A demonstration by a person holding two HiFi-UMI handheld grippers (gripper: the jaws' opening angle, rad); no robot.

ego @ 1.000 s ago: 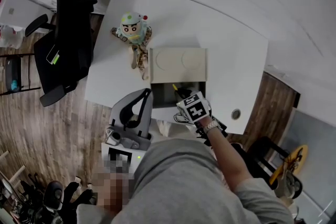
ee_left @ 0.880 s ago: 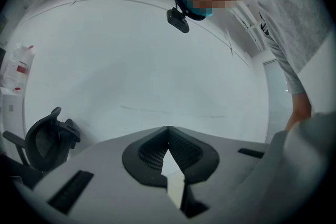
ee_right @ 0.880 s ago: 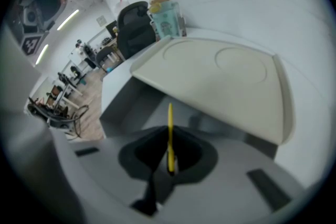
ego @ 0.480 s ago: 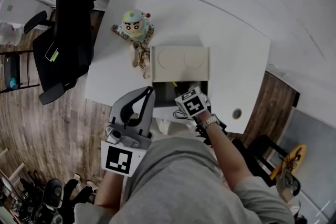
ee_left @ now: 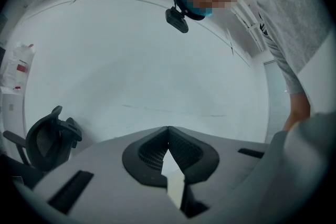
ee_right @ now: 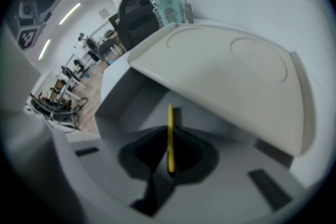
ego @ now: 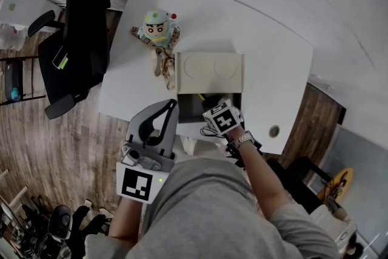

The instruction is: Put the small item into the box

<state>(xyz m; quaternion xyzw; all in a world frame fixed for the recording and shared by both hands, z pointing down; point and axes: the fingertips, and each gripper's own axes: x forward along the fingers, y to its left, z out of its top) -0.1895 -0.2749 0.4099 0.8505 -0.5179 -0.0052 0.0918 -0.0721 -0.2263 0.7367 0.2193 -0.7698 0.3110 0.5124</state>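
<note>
A box [ego: 193, 111] with a grey inside stands at the table's near edge, its cream lid [ego: 210, 72] swung up and back. My right gripper [ego: 210, 108] hangs over the box opening, shut on a thin yellow stick [ego: 202, 98] whose tip points into the box. In the right gripper view the yellow stick [ee_right: 170, 136] stands between the closed jaws of that gripper [ee_right: 170, 131], under the lid [ee_right: 231, 76]. My left gripper [ego: 165, 109] is held off the table's near edge, left of the box. The left gripper [ee_left: 168, 129] is shut on nothing and points upward.
A toy figure [ego: 156, 30] with a teal helmet lies at the table's [ego: 273, 63] far left, just beyond the box lid. A black office chair [ego: 79, 39] stands left of the table on the wooden floor. A round cable hole [ego: 273, 130] sits near the table's right front corner.
The right gripper has edged slightly forward over the box with the yellow stick. The left gripper has stayed almost where it was.
</note>
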